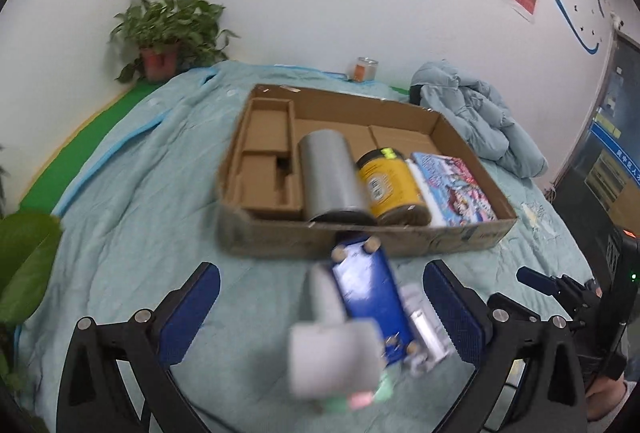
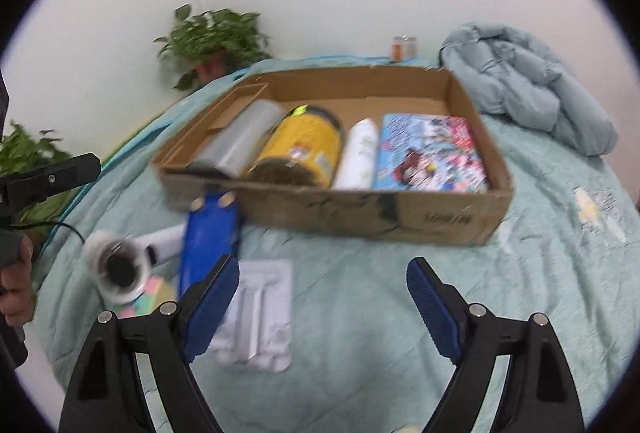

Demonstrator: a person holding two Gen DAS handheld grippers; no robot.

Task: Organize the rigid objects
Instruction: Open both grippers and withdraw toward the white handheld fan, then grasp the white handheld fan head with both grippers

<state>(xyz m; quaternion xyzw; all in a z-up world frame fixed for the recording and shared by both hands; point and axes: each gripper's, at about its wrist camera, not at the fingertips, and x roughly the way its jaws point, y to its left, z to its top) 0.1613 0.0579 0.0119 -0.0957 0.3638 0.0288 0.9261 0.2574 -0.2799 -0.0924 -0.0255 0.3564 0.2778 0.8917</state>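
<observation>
**Cardboard tray half filled, both tongs apart over the quilt**

A pale green quilt [image 2: 360, 293] covers the surface, which could be a bed or a table. On it, at mid-distance, sits a shallow cardboard box [image 2: 400, 217], open at the top. A crumpled light-blue jacket [image 2: 528, 81] lies beyond its right corner, and a potted plant [image 2: 212, 37] stands against the wall at the back left.

Inside the box, lying side by side along the near wall, are a silver cylinder [image 2: 240, 141], a yellow jar [image 2: 308, 145], a white bottle [image 2: 360, 153] and a colourful picture book [image 2: 432, 153], running left to right.

Outside the box, just in front of its near-left corner, a blue flat case [image 2: 208, 237] rests on the quilt, its far end touching or nearly touching the box wall. Beside it to the left lies a white hair dryer [image 2: 120, 265], partly over a pastel cube [image 2: 152, 293]. To the right of the case lies a white moulded plastic tray [image 2: 264, 313].

The left tongs [image 1: 320, 309] are spread wide, straddling the blue case and hair dryer without gripping. The right tongs [image 2: 324, 309] are likewise spread wide and hold nothing, above bare quilt.
</observation>
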